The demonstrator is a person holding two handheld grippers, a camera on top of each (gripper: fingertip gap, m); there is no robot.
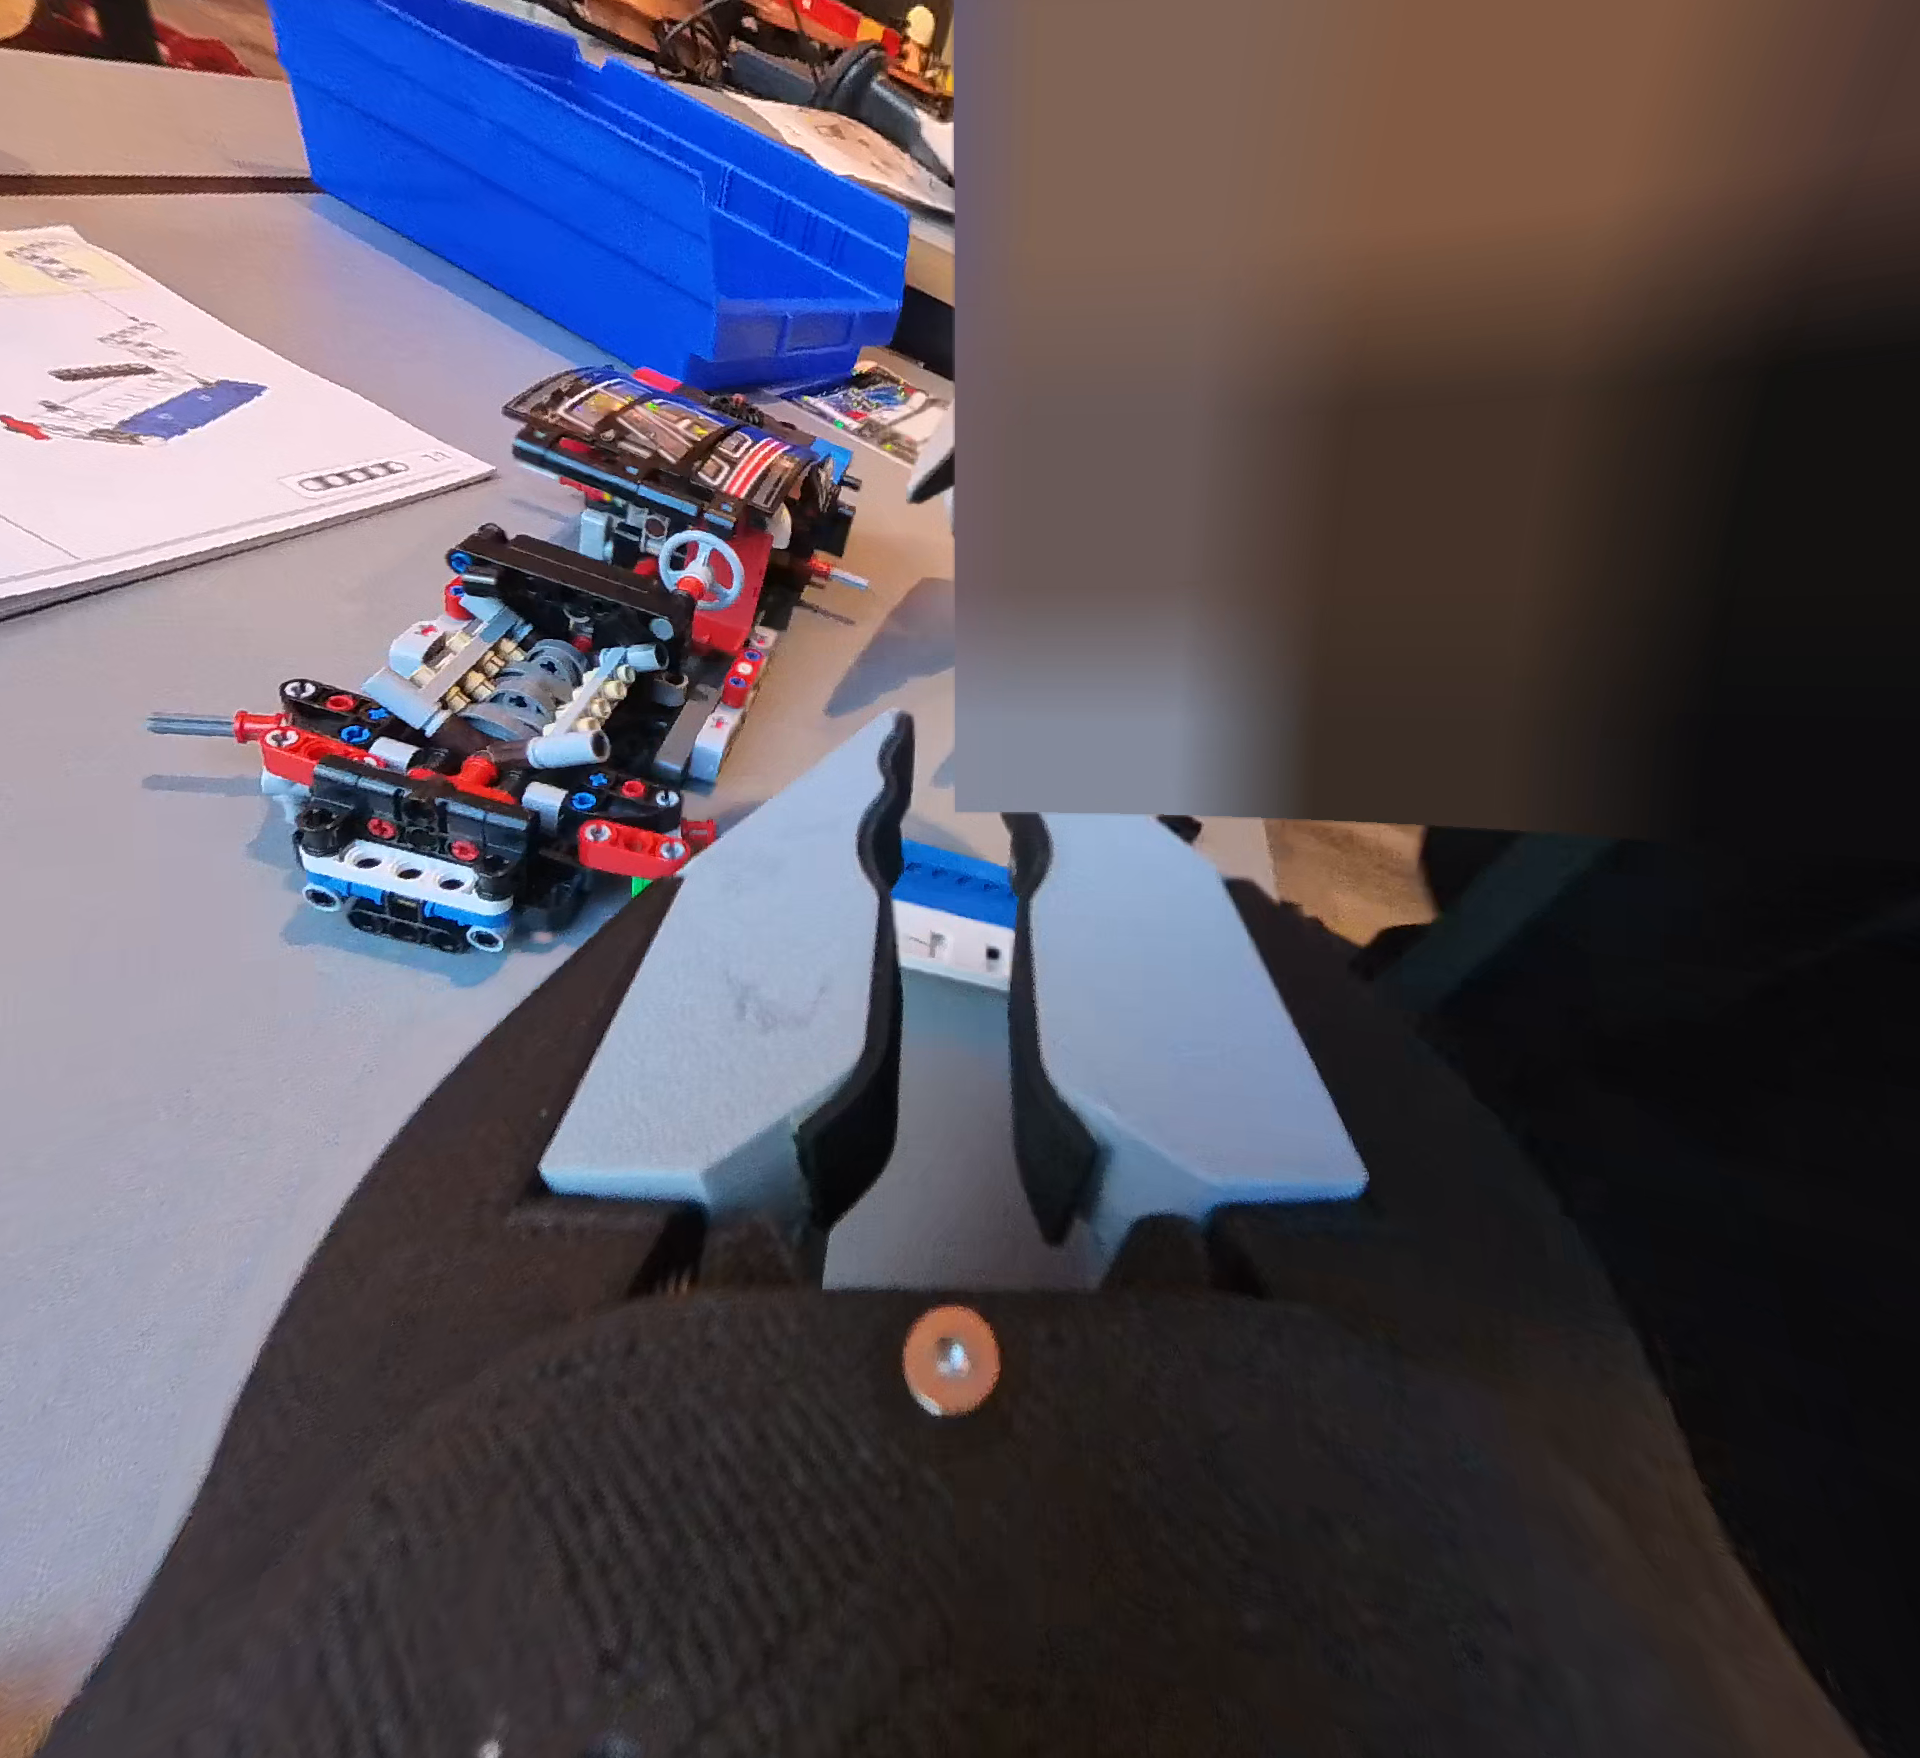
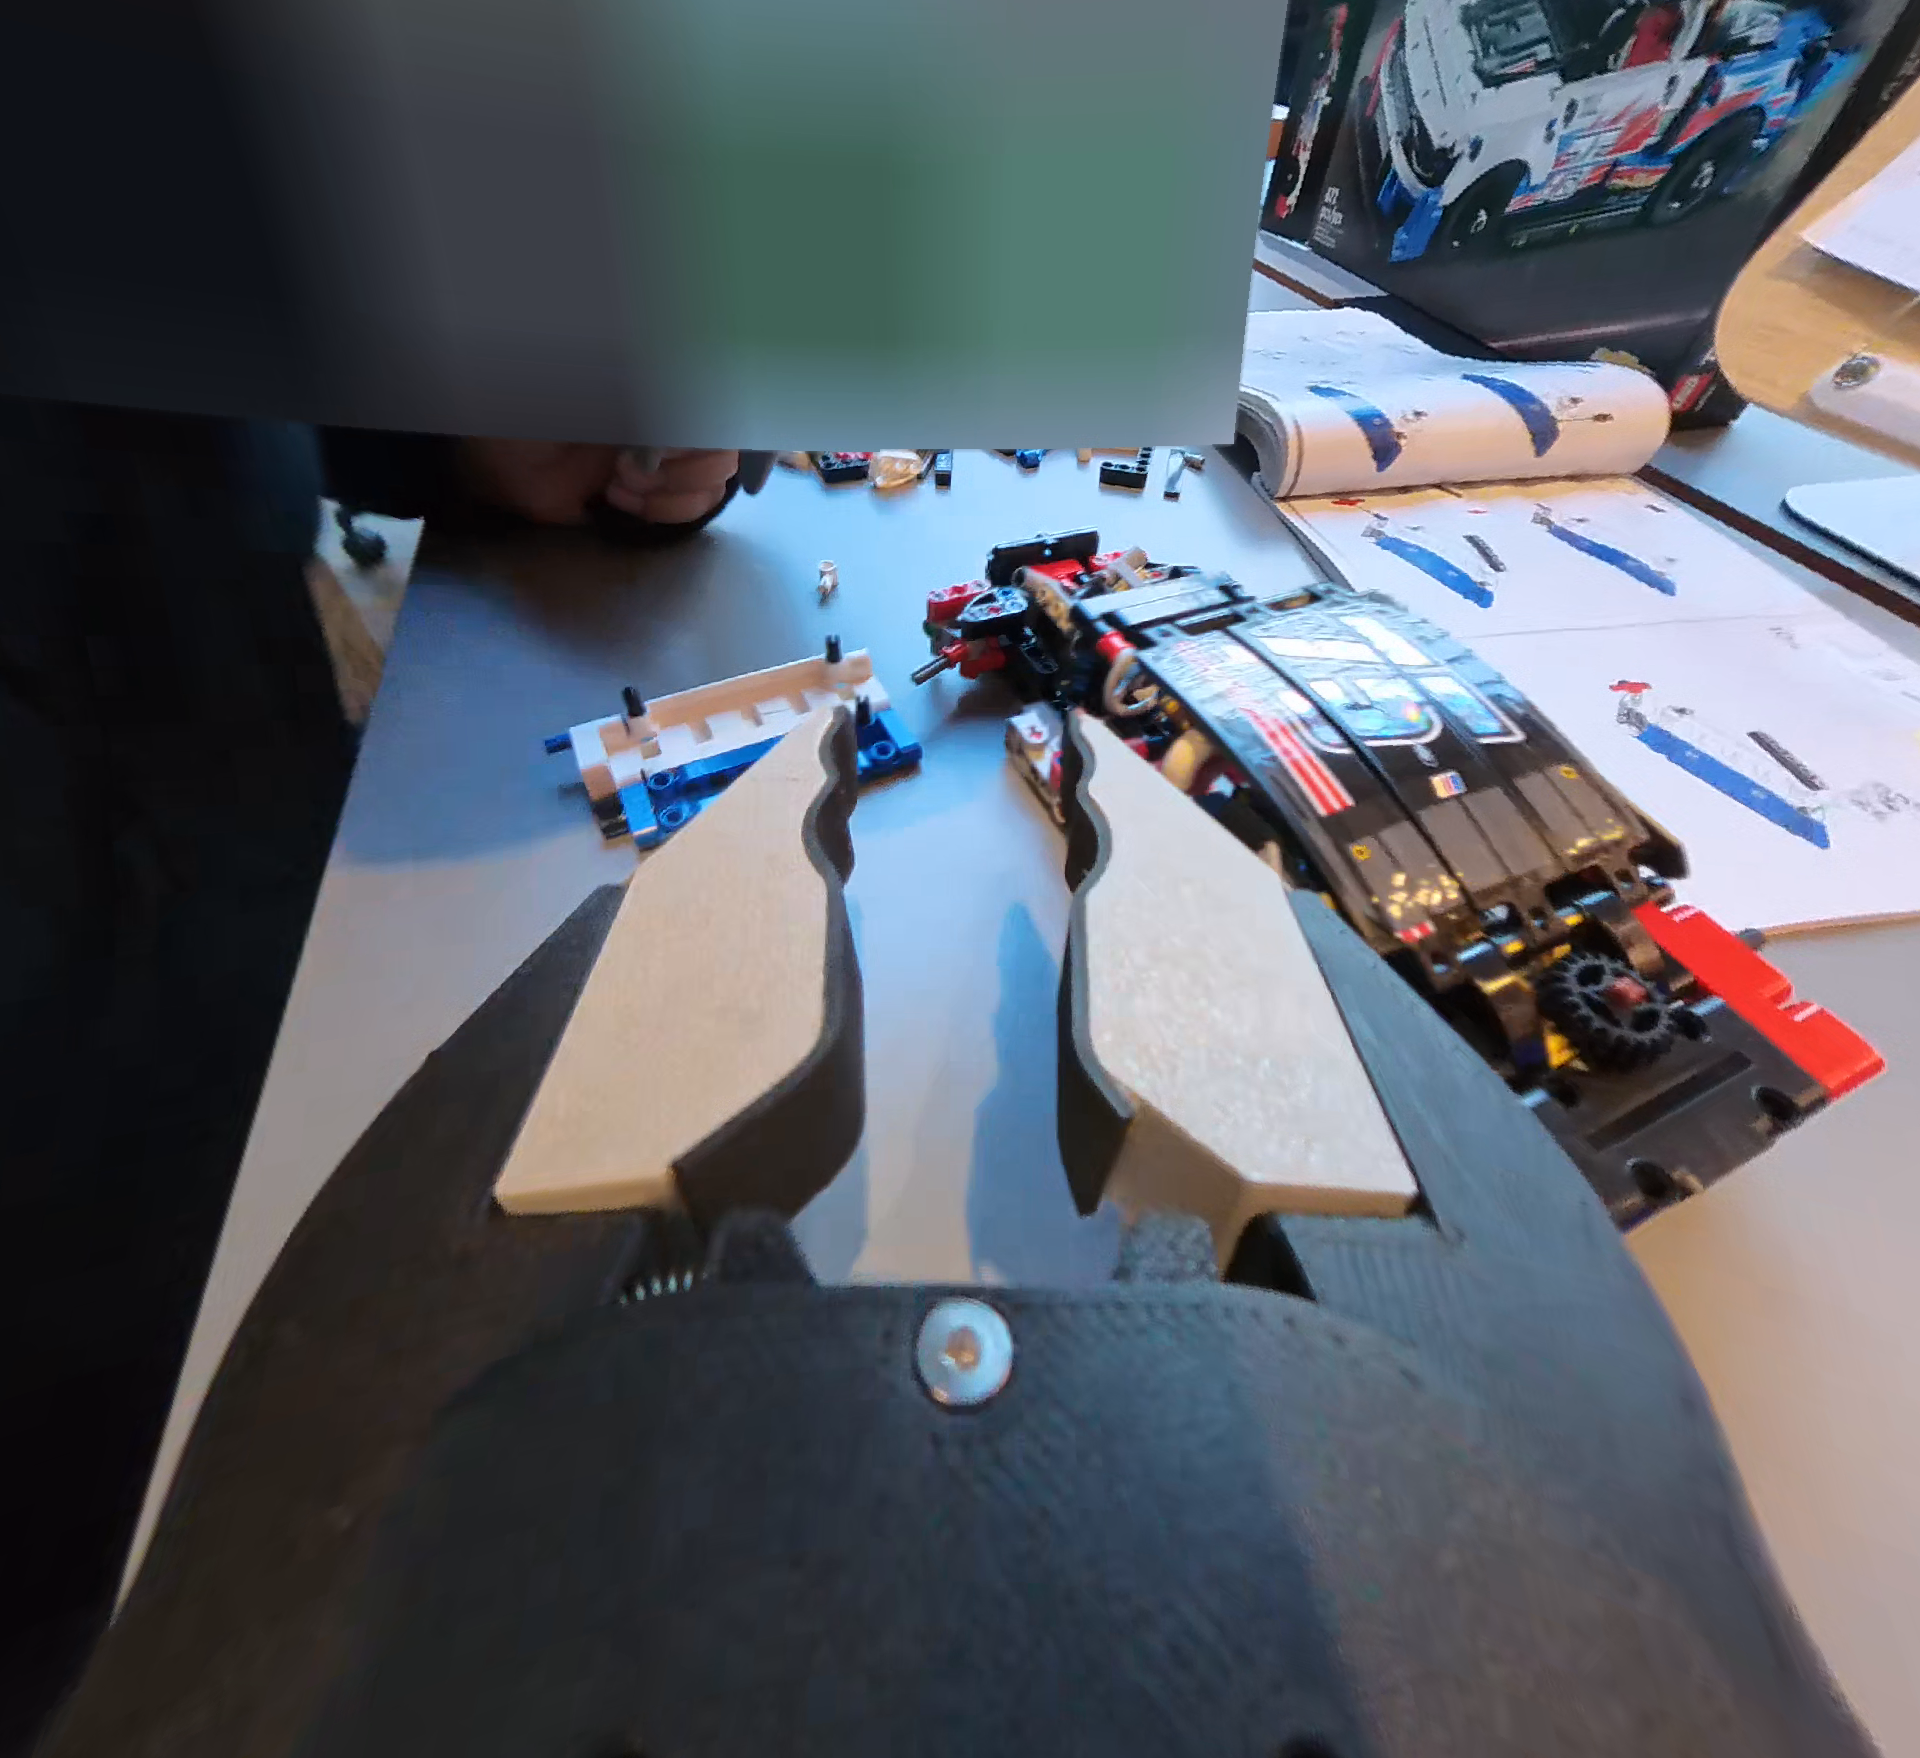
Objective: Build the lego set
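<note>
The part-built lego car (image 1: 561, 669) stands on the grey table (image 1: 208, 1137), left of my left gripper (image 1: 958, 835). It has an exposed engine, a steering wheel and a black roof. The left gripper is open and empty. A blue-and-white panel assembly (image 1: 956, 919) lies on the table just beyond its fingertips, seen through the gap. In the right wrist view the car (image 2: 1351, 773) lies right of my right gripper (image 2: 953, 732), which is open and empty above the table. The panel assembly (image 2: 727, 742) lies just left of its left fingertip.
A blue bin (image 1: 582, 170) stands behind the car. An open instruction booklet (image 1: 156, 420) lies at the left and also shows in the right wrist view (image 2: 1662, 648). The set's box (image 2: 1579, 77) stands at the back right. Loose parts (image 2: 1039, 461) and a small pale piece (image 2: 826, 578) lie farther off, near a person's hand (image 2: 644, 482). Spacing between my two grippers at the tips: around 11 centimetres.
</note>
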